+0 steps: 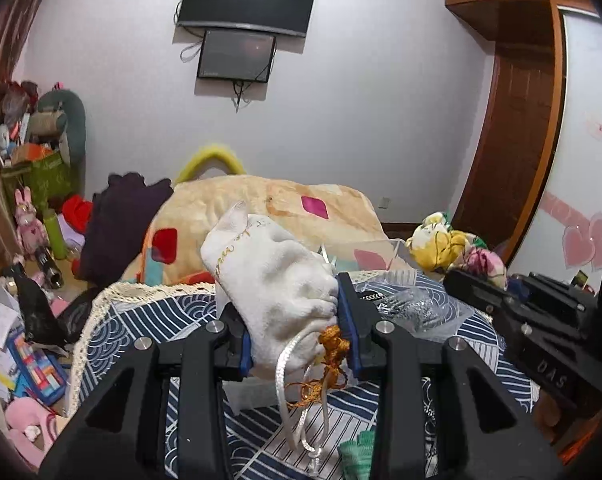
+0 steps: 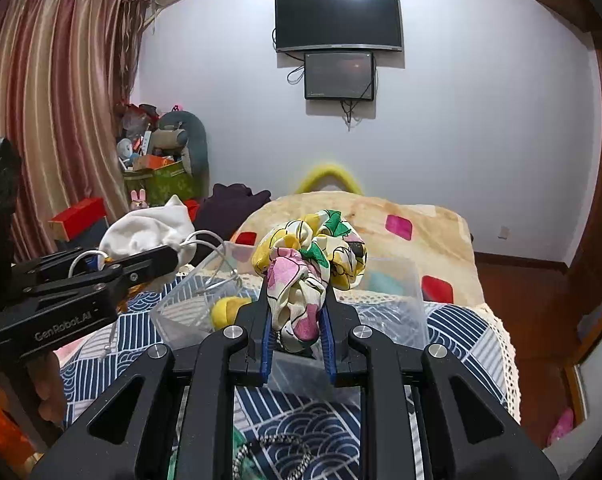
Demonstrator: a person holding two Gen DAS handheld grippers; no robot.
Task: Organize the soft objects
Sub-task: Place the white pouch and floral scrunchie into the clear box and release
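Note:
My left gripper is shut on a white drawstring pouch with a gold tassel and white cord hanging below; it is held above the blue patterned table cloth. The pouch also shows in the right wrist view. My right gripper is shut on a floral yellow, pink and green scrunchie, held over a clear plastic box. The scrunchie also shows in the left wrist view. A yellow soft item lies inside the box.
A peach blanket covers the bed beyond the table. A green knitted item and a metal chain lie on the cloth near me. Clutter, toys and boxes fill the left floor. A wooden door stands at right.

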